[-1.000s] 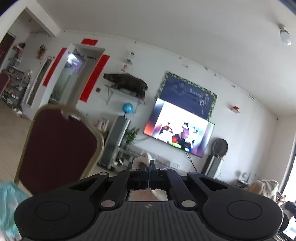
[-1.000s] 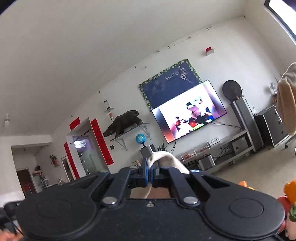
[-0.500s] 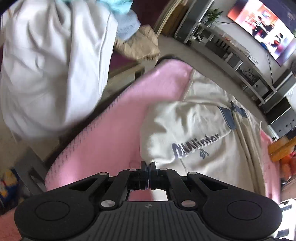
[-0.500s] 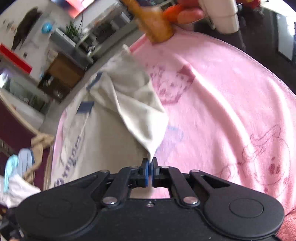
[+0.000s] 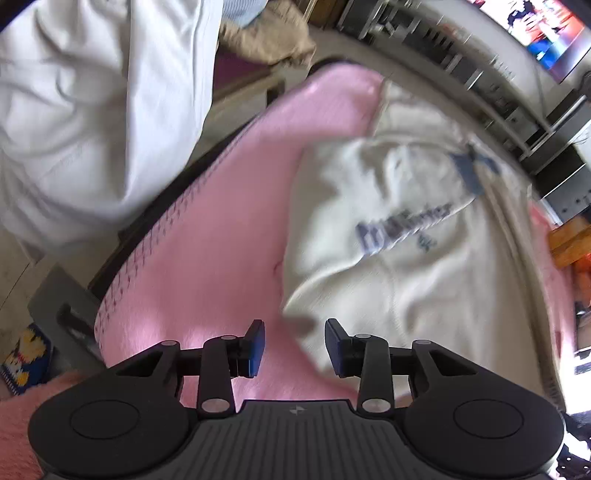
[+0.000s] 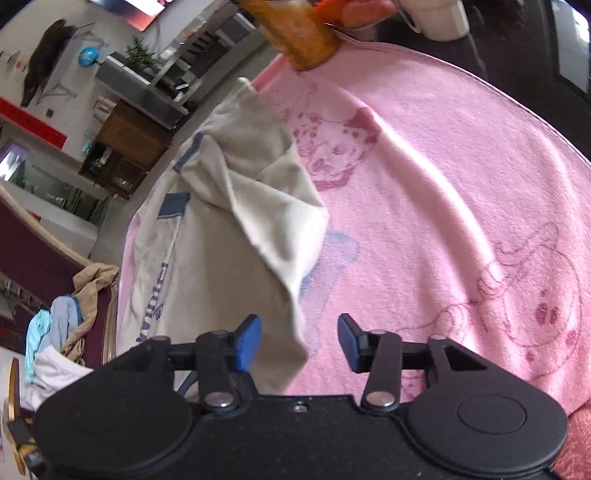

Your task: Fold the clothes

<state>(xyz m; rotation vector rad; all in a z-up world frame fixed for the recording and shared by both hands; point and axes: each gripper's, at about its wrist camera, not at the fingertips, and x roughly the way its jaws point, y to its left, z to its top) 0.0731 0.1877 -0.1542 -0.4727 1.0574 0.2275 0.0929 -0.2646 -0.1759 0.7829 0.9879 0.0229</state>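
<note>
A living room with a wall television (image 5: 546, 33) and low cabinets lies behind a worktop covered by a pink blanket (image 6: 443, 192) printed with cartoon figures. A cream garment (image 5: 399, 258) with blue lettering lies spread on the blanket, one flap folded over itself. Beyond the worktop's edge a dark red chair (image 6: 33, 254) holds a heap of clothes (image 6: 62, 325). An orange jar (image 6: 299, 33) stands at the blanket's far end. Half a second ago both grippers pinched the garment's near edge; now the left gripper (image 5: 294, 347) and the right gripper (image 6: 299, 343) have their jaws wide apart, holding nothing, the cloth lying loose between them.
</note>
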